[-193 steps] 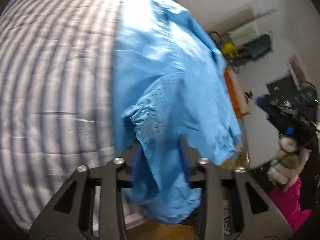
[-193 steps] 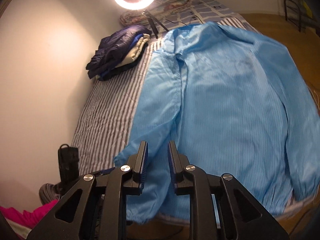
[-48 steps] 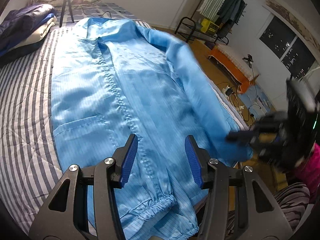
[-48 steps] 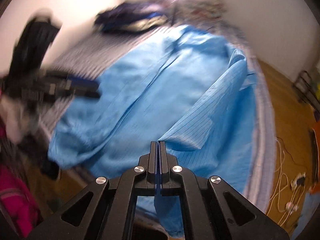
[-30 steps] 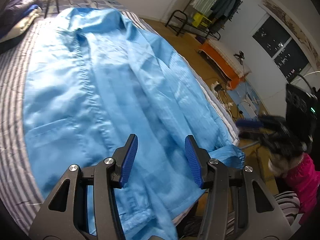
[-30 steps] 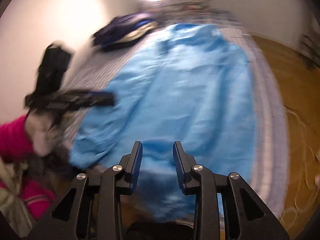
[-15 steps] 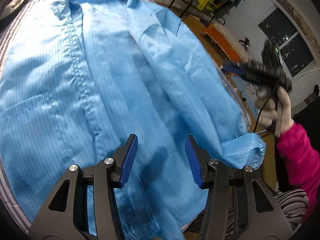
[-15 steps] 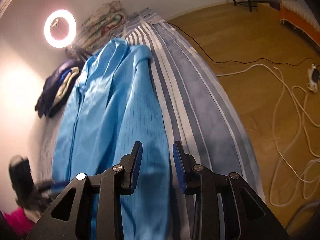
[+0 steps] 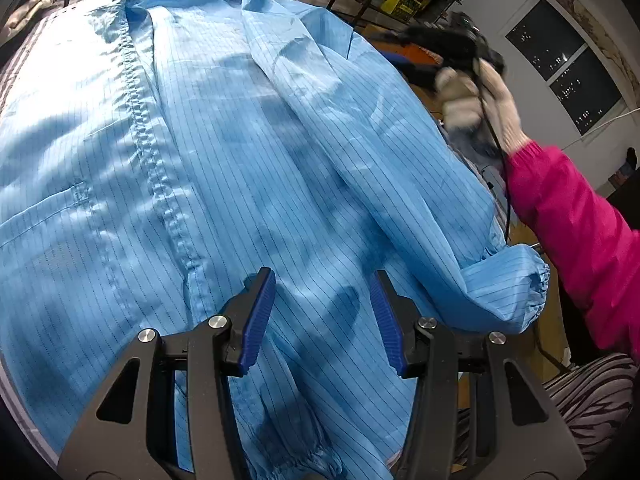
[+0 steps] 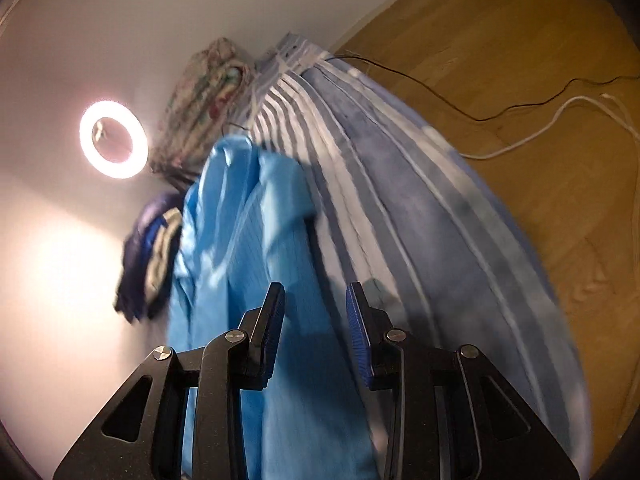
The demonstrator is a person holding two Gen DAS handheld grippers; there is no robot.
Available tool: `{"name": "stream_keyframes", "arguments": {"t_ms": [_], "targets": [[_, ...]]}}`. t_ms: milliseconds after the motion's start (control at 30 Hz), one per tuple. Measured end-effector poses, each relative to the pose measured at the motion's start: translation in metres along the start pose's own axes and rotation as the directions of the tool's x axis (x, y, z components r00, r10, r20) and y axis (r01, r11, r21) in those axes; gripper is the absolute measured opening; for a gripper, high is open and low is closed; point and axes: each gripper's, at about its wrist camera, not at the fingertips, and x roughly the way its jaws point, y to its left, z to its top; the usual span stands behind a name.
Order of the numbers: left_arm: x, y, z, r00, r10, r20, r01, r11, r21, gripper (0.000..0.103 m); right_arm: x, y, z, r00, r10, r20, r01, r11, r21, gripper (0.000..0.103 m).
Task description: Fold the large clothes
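Your left gripper [image 9: 322, 316] is hanging about half open over the lower front of the one light-blue pinstriped coat [image 9: 224, 152], gripping nothing. Your right gripper [image 10: 315, 326] is standing narrowly open and empty above the coat's edge [image 10: 256, 240], angled downward. The coat is lying spread on the one blue-and-white striped bed [image 10: 408, 216]. Your gloved right hand [image 9: 486, 100], in a pink sleeve [image 9: 576, 224], is reaching across past one elastic cuff [image 9: 516, 292].
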Motion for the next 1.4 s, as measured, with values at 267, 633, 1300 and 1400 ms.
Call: {"name": "stream_keyframes", "arguments": {"t_ms": [267,633,1300,1400], "targets": [[0.000,0.003,-0.003,1.000,-0.016,0.010,0.016,1.000,0.023,0.050,0.060,0.013,0.021,0.999,-0.003,-0.041,0.003,1.000,0.016,0.003],[-0.003,-0.003,-0.013,1.000,-0.010,0.017,0.010,0.999,0.039,0.050,0.032,0.142,-0.009,0.945,-0.291,0.147,0.316,0.711,-0.628,0.014],[-0.002,-0.016,-0.017,1.000,0.008,0.022,-0.010,0.998,0.057,0.050,0.042,0.045,-0.004,0.959,-0.282,-0.008,0.266,0.913,-0.309,0.022],[-0.002,-0.016,-0.017,1.000,0.010,0.022,-0.012,0.998,0.060,0.050,0.051,0.048,-0.010,0.942,-0.335,-0.004,0.312,0.882,-0.352,0.022]]}}
